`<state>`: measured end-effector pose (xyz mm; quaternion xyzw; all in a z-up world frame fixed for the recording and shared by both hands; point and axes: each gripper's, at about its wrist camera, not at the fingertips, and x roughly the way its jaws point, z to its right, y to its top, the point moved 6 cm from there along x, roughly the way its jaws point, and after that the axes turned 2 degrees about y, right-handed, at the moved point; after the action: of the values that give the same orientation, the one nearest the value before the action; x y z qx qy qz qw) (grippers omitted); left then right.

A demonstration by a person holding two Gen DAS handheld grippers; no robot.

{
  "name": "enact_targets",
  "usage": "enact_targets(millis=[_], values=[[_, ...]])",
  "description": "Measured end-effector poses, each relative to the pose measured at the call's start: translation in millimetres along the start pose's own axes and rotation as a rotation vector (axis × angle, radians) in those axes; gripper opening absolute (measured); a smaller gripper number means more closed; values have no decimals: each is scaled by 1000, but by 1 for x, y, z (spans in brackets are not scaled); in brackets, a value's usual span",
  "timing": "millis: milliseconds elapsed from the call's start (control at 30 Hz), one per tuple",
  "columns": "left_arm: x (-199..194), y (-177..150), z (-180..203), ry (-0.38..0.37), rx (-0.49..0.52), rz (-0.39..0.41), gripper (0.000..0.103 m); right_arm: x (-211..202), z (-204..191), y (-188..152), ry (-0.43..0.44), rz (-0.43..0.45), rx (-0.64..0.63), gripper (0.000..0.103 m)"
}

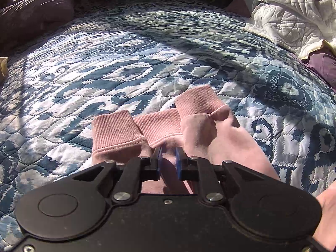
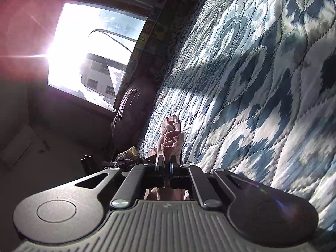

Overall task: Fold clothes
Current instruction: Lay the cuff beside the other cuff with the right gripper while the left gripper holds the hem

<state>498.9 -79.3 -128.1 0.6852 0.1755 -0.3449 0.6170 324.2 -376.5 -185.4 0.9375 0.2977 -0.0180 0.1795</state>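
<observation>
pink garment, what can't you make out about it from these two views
- Left wrist view: the pink garment runs under the left gripper body; only the ribbed cuffs and hem show, so its full shape is hidden.
- Right wrist view: the right gripper pinches a bunched wad; which part is unclear.
- Right wrist view: window glare washes out the area around it.

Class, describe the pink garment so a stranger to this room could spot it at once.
Find the bed's blue-and-white quilt. At its near edge lies the pink garment, held by the left gripper. Its ribbed cuffs and plain dusty pink set it apart from the white blanket.
</observation>
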Motion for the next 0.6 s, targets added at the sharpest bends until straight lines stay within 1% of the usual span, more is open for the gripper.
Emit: enact_targets(millis=[133, 233, 267, 333, 367, 433, 467, 500, 533, 567, 600], values=[[-10, -1, -12, -47, -32, 15, 25, -2, 0, 1, 12, 2, 3, 6], [-25, 3, -39, 3, -93, 66, 25, -1, 0, 1, 12, -6, -4, 6], [-25, 3, -47, 7, -117, 64, 25, -1, 2, 0, 8, -8, 0, 6], [-22, 5, -51, 5, -134, 43, 25, 1, 4, 0, 2, -12, 6, 6], [-19, 7, -45, -6, -115, 31, 25, 2, 4, -1, 0, -14, 5, 6], [-15, 9, -34, -16, -78, 17, 34, 4, 4, -2, -3, -16, 3, 6], [-10, 8, -27, -7, -55, 7, 40, 5, 4, -3, -5, -18, 2, 6], [-3, 8, -23, 14, -38, -11, 40, 6, 4, -3, -7, -19, 1, 6], [2, 6, -22, 29, -33, -21, 39, 7, 4, -4, -8, -20, 0, 6], [7, 5, -21, 44, -27, -31, 32, 8, 4, -4, -10, -22, -1, 6], [12, 3, -20, 59, -21, -42, 26, 9, 4, -5, -12, -23, -2, 6]])
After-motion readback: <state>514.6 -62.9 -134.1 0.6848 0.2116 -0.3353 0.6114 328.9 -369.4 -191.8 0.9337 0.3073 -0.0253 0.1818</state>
